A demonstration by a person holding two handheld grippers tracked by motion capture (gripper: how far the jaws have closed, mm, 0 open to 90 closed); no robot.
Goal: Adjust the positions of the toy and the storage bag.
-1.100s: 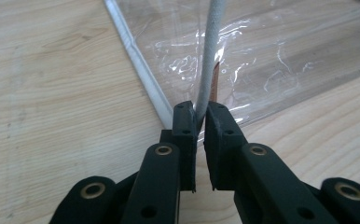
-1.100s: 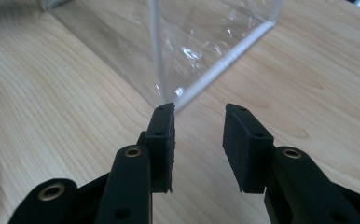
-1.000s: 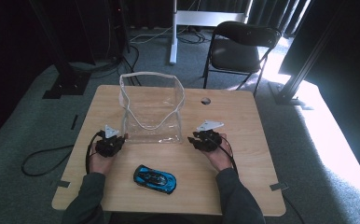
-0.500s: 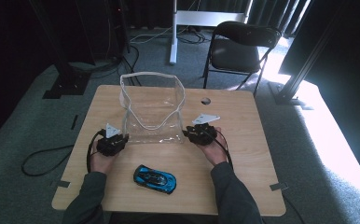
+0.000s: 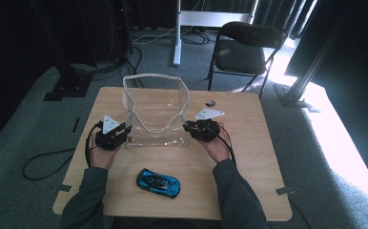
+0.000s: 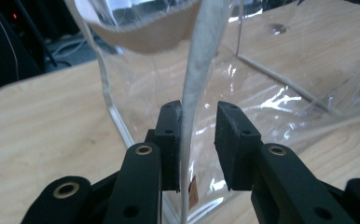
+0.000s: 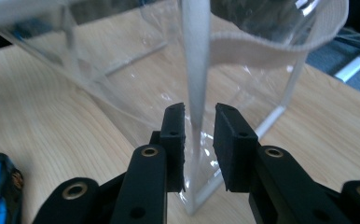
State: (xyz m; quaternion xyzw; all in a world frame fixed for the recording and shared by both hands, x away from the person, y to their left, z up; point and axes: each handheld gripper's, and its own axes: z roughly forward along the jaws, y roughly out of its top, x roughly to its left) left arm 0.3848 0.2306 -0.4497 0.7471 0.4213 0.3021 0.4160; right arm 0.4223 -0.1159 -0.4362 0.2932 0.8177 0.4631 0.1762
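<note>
Nearest me on the table (image 5: pixel 249 191) lies one blue toy car (image 5: pixel 158 182), untouched and well clear of both hands. Past it, my left claw (image 5: pixel 124 130) and right claw (image 5: pixel 188 127) sit at the two lower side edges of the one clear plastic bag (image 5: pixel 156 112), which stands upright and open-mouthed in the middle of the table. What has just changed: the left claw's jaws have just been opening, and in the left gripper view the white edge strip (image 6: pixel 193 107) of the bag runs up between them, against the left pad with a gap to the right one, so I read that claw as open around the seam, not gripping it. The right claw's jaws have just been closing; in the right gripper view the bag's white corner seam (image 7: pixel 196 70) stands between them with a sliver of space on each side, so it has no hold yet either. Compared with a second ago both hands sit a little higher against the bag. I judge I am resetting my grips on the bag's sides to hold it open for the car. Farther off stands one folding chair (image 5: pixel 246 50) on the carpet.
</note>
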